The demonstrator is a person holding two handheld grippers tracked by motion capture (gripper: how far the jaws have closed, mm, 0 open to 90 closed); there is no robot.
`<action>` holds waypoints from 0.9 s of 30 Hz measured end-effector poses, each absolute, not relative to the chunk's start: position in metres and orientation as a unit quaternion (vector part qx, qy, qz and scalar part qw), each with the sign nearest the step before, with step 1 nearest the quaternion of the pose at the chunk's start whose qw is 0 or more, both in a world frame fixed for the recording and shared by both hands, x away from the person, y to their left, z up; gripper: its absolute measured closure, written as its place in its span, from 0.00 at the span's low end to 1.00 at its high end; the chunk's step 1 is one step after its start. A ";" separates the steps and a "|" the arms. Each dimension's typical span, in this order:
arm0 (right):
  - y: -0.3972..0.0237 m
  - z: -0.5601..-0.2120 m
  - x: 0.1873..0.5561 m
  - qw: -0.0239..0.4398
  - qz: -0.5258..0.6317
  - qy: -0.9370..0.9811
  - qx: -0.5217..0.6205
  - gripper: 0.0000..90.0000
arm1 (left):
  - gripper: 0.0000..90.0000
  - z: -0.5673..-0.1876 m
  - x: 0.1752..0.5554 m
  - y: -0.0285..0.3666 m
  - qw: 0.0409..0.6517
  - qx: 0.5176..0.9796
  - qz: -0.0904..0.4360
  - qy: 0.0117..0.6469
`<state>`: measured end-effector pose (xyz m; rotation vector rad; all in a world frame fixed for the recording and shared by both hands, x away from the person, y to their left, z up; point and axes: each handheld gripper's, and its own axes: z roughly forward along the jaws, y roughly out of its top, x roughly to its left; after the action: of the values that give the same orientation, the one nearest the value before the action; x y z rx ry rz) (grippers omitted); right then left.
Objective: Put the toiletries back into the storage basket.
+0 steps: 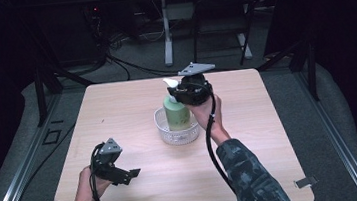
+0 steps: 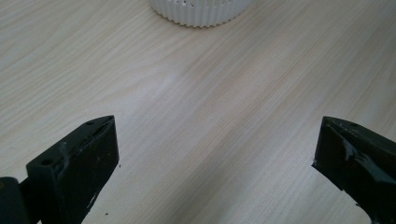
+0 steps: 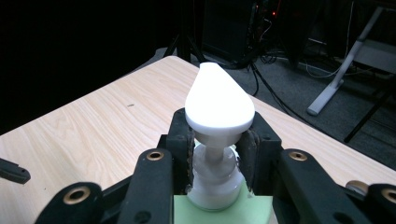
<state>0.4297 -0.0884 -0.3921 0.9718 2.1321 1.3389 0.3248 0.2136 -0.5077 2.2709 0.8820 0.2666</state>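
Note:
A green soap bottle (image 1: pixel 176 113) with a white pump head (image 3: pixel 219 97) stands upright in a small white ribbed basket (image 1: pixel 190 134) at the table's middle. My right gripper (image 1: pixel 180 91) is shut on the bottle's white neck just under the pump head; in the right gripper view both pads press on the collar (image 3: pixel 214 164). My left gripper (image 1: pixel 133 174) rests low over the table's near left, jaws wide open with bare wood between them. The basket's rim (image 2: pixel 198 11) shows at the top of the left gripper view.
The light wooden table (image 1: pixel 118 117) lies bare around the basket. Behind its far edge the floor carries cables and the legs of a stand (image 1: pixel 167 36). Metal rails run along both sides of the table.

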 end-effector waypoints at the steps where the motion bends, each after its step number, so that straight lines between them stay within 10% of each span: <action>1: -0.090 -0.392 0.429 0.217 0.482 0.773 0.351 0.75 | 0.00 -0.508 0.325 0.214 0.338 0.872 0.103 0.338; 16: -0.094 -0.389 0.430 0.208 0.473 0.784 0.346 0.73 | 0.00 -0.508 0.325 0.214 0.338 0.873 0.101 0.337; 27: -0.103 -0.375 0.427 0.191 0.446 0.792 0.371 0.20 | 0.00 -0.508 0.324 0.213 0.340 0.872 0.101 0.339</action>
<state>0.4272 -0.1034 -0.3755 1.0412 2.2235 1.2530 0.3243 0.2130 -0.5084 2.2691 0.8817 0.2628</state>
